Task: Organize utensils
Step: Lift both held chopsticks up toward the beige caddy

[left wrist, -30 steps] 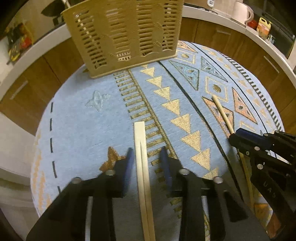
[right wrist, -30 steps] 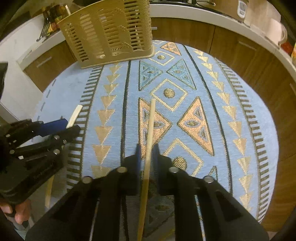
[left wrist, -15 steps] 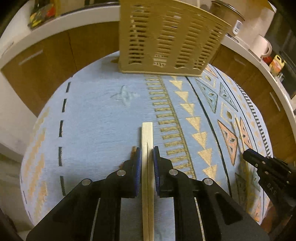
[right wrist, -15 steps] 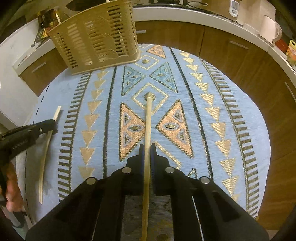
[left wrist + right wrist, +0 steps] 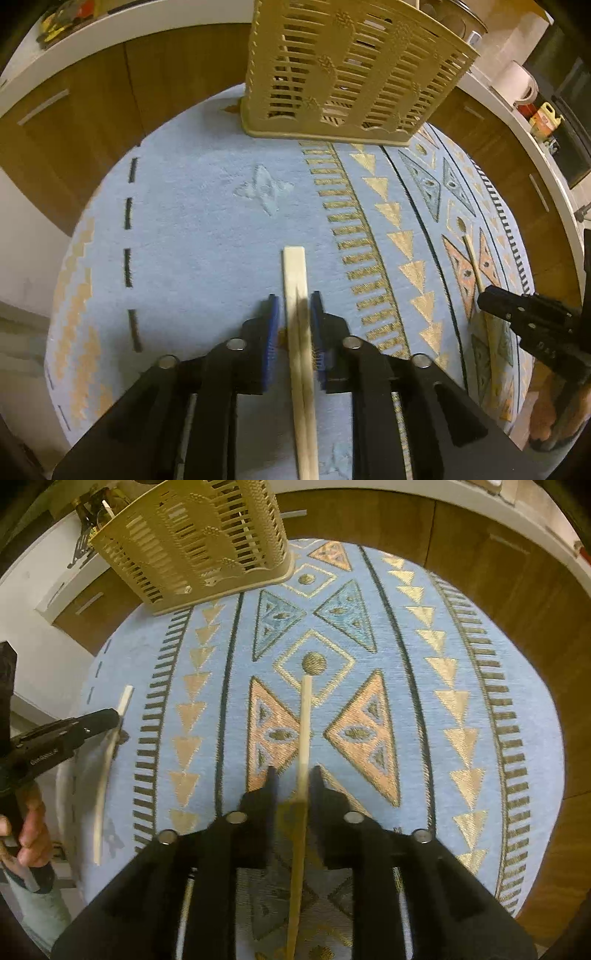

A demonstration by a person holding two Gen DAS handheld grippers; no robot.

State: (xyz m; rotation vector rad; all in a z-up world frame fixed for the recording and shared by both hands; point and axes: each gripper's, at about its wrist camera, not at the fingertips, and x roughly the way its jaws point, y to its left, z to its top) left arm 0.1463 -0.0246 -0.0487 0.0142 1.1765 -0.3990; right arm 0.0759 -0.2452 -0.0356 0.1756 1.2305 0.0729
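A pale pair of joined chopsticks (image 5: 295, 280) runs between the fingers of my left gripper (image 5: 294, 310), which is shut on it just above the blue patterned cloth (image 5: 192, 221). My right gripper (image 5: 292, 782) is shut on a single wooden stick (image 5: 305, 716), held above the cloth (image 5: 406, 701). The beige slotted utensil basket (image 5: 347, 70) stands at the far edge; it also shows in the right wrist view (image 5: 195, 539). The left gripper (image 5: 66, 734) with its chopsticks (image 5: 123, 699) shows at the left of the right wrist view. The right gripper (image 5: 532, 321) shows at the right of the left wrist view.
The round table is ringed by brown cabinets (image 5: 92, 99) and a white counter (image 5: 74, 37). A white kettle (image 5: 517, 81) and small bottles (image 5: 543, 118) stand on the counter at the right. The basket holds a few utensils (image 5: 107, 507).
My left gripper closed on the joined chopsticks and both grippers lifted their sticks, moving toward the basket. The basket looms larger in both views.
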